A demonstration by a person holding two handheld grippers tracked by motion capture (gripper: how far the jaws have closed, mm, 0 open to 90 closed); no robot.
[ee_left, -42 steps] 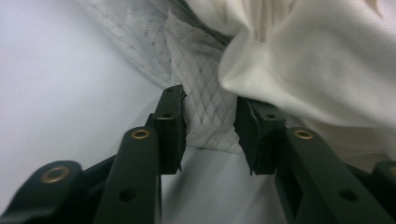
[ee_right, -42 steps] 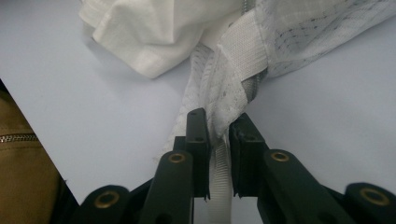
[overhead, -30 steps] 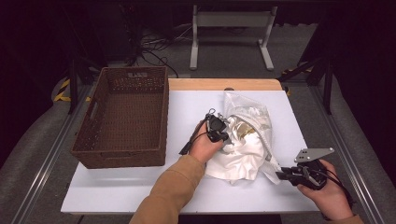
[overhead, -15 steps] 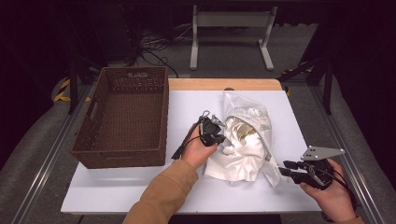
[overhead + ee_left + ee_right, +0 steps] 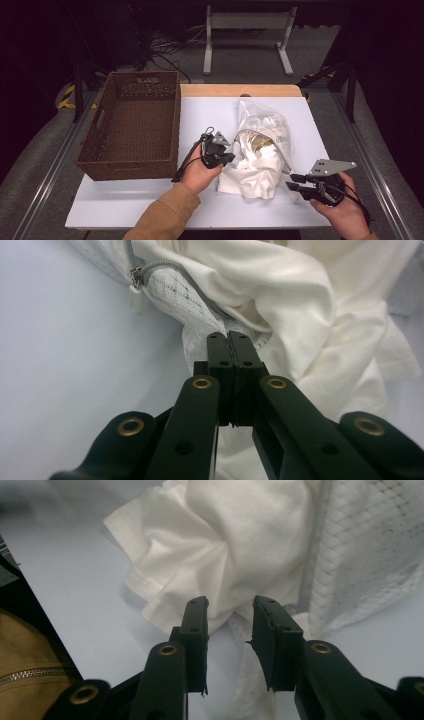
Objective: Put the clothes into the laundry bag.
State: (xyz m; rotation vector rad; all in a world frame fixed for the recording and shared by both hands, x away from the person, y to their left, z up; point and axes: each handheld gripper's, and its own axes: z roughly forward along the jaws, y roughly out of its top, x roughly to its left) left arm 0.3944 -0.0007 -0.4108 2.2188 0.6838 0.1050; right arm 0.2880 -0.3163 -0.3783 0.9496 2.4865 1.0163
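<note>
White garment half out of a mesh bag, a gripper set at each side

The garment (image 5: 255,167) lies at the table's (image 5: 150,200) centre-right, spilling from the bag (image 5: 265,125) toward 6 o'clock; the bag's long axis runs from 12 to 6. The left gripper (image 5: 227,158) is pressed against the bag's left edge, with the garment at 3 o'clock from it; its jaws are seen fully closed, and whether a thin fold of mesh is pinched cannot be told. The right gripper (image 5: 296,182) is held apart at the lower right corner, jaws parted with nothing between them, having just been opening, and the garment lies at 10 o'clock from it. The left is nearer. A basket (image 5: 132,125) stands at 9 o'clock. No writing can be read.
</note>
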